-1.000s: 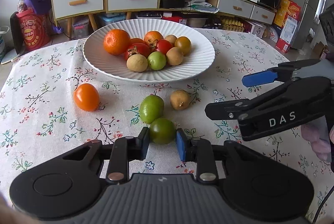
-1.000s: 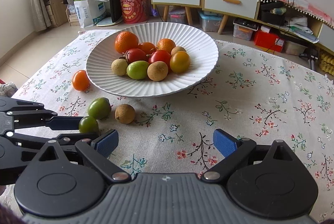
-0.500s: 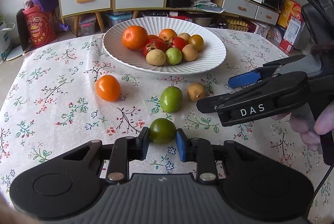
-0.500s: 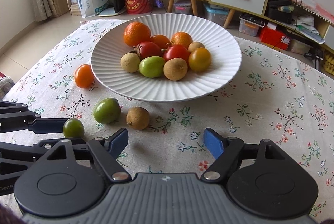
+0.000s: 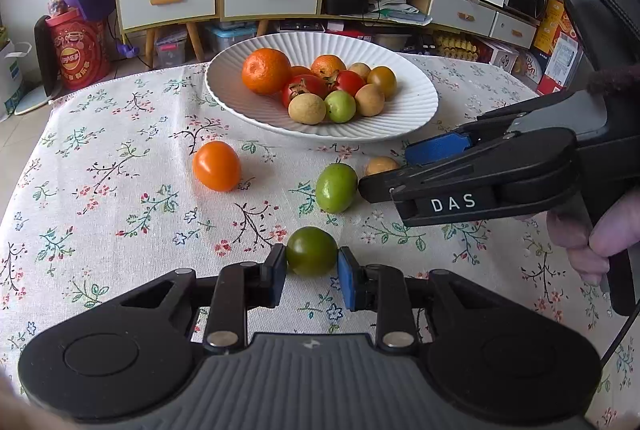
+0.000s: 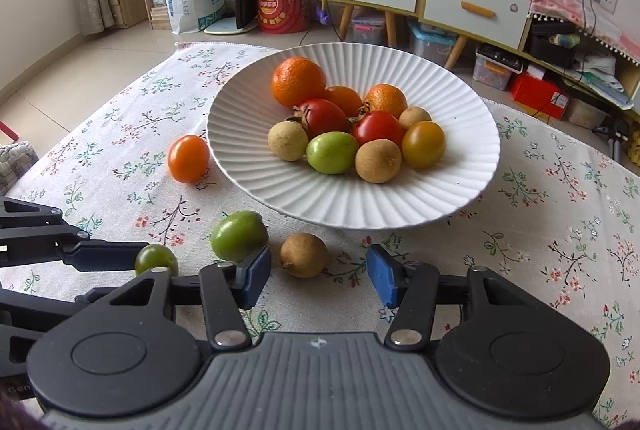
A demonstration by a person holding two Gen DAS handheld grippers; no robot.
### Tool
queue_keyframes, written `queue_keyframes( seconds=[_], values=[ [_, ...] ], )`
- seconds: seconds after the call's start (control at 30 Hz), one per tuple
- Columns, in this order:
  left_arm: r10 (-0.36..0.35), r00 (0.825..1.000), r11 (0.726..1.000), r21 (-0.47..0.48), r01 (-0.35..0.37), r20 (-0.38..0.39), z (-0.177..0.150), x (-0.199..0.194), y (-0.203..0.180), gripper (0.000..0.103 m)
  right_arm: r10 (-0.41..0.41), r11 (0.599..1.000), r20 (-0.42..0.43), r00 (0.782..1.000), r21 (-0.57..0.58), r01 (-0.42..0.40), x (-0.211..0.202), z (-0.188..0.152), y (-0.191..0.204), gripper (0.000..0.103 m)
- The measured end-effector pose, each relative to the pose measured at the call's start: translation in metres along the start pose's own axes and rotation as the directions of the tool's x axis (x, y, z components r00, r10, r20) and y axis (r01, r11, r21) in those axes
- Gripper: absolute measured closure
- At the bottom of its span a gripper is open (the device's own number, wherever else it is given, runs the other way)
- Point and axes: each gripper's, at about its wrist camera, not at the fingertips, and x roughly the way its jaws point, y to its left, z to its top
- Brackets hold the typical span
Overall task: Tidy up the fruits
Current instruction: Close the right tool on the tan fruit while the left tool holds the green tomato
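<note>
Left gripper point(image 5: 312, 270) clamps dark green round tomato point(image 5: 311, 250). Right gripper point(image 6: 319, 276) empty, closing around small brown round fruit point(image 6: 304, 254); left pad near light green fruit point(image 6: 239, 235), may nudge it rolling.

left gripper point(image 5: 312, 267): clamped | right gripper point(image 6: 319, 279): jaws closing

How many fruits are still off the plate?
4: dark green tomato in the left claw, light green fruit, brown fruit ahead of the right claw, orange tomato beside the plate.

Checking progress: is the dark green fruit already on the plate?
No, the dark green fruit sits between the left gripper pads, short of the plate.
</note>
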Motion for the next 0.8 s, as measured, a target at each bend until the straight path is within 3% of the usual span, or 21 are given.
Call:
queue_keyframes(
  seconds=[0.3,0.8],
  values=[
    [-0.001,1.0,1.0,0.0,0.001,0.0,0.0,0.0,0.0,0.084,0.017,1.0,-0.01,1.0,-0.024,-0.017,0.0,0.0,0.003,0.079],
    [0.0,1.0,1.0,-0.001,0.0,0.007,0.002,-0.002,-0.001,0.084,0.037,0.999,-0.003,0.999,-0.023,-0.037,-0.011,-0.003,-0.003,0.08]
  ],
)
